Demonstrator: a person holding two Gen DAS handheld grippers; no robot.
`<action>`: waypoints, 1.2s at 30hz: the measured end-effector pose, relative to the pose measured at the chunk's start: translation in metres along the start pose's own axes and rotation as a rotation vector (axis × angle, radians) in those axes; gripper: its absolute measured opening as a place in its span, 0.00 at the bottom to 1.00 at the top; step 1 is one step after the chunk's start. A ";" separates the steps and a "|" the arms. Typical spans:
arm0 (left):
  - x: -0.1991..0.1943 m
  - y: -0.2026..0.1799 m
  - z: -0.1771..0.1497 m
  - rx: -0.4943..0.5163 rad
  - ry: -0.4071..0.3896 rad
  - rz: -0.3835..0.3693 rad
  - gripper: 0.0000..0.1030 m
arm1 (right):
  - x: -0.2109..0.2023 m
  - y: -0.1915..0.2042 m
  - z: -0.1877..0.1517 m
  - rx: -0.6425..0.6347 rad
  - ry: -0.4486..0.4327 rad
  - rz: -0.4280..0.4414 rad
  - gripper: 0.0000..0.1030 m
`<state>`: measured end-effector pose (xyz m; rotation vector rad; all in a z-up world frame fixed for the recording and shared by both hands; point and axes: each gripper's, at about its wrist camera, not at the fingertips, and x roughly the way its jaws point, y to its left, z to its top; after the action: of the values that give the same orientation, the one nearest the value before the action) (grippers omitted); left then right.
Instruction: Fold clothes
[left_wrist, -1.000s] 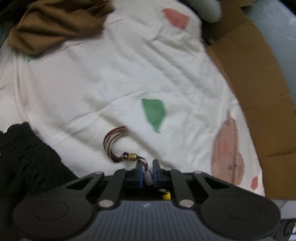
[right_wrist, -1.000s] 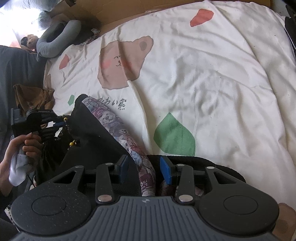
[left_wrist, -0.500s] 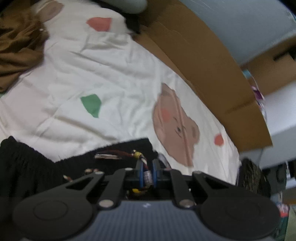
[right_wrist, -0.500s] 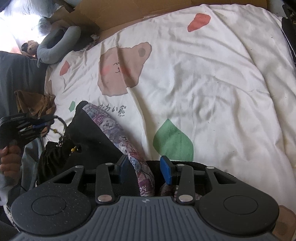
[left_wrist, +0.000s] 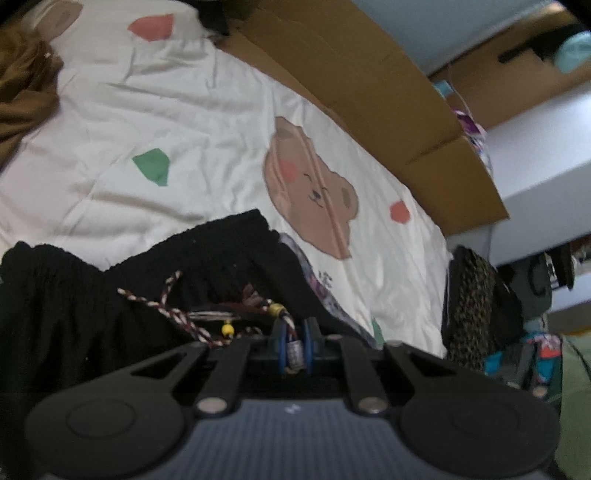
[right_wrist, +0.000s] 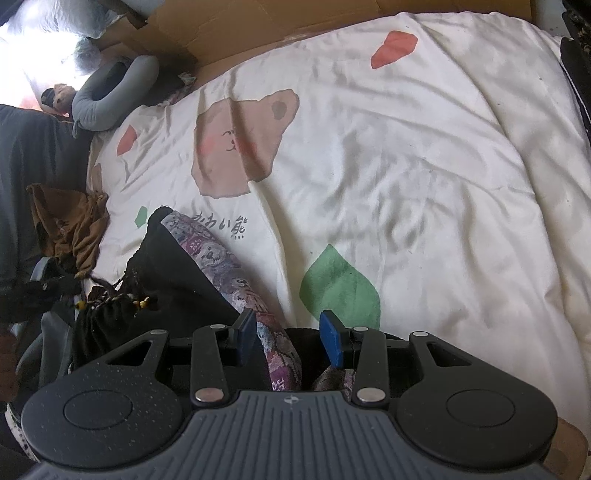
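The left claw (left_wrist: 294, 345) is pressed together on the end of a braided drawstring (left_wrist: 177, 314) that carries yellow beads; the cord runs from the jaws back to the bunched waistband of a black garment (left_wrist: 207, 258). A second ago this claw looked down on the bare quilt (left_wrist: 192, 122) with the cord lying loose on it; since then it has risen and rolled, so the black waistband now hangs just ahead of it and the cardboard (left_wrist: 369, 81) along the bed's far edge fills the upper view. That suggests the garment is being lifted by its cord at one end, likely to stretch it out for a fold, though a thin cord gives poor control of the cloth. The right claw (right_wrist: 290, 334) has kept its place, its blue pads (right_wrist: 330, 338) half spread around the garment's purple patterned band (right_wrist: 236, 273); whether they press it cannot be told. The garment lies near the bed's near edge, between the two claws, with a brown garment (right_wrist: 66, 218) crumpled at the left edge. On the quilt, below the printed bear (right_wrist: 240, 144), dark characters (right_wrist: 221, 223) read "かわい熊"; no brand is legible on either claw.
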<state>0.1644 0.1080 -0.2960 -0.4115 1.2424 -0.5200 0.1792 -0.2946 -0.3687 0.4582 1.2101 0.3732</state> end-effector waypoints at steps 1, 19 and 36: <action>-0.001 0.000 -0.001 0.008 0.012 0.002 0.10 | 0.000 0.000 0.000 0.001 0.000 0.000 0.44; -0.036 0.036 -0.013 0.096 0.103 0.206 0.41 | 0.007 0.012 0.019 -0.028 -0.014 0.033 0.44; -0.053 0.100 0.024 0.103 -0.022 0.462 0.53 | 0.042 0.074 0.068 -0.249 -0.016 0.083 0.44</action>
<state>0.1899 0.2204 -0.3041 -0.0361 1.2346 -0.1817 0.2545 -0.2199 -0.3443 0.2962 1.1136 0.5825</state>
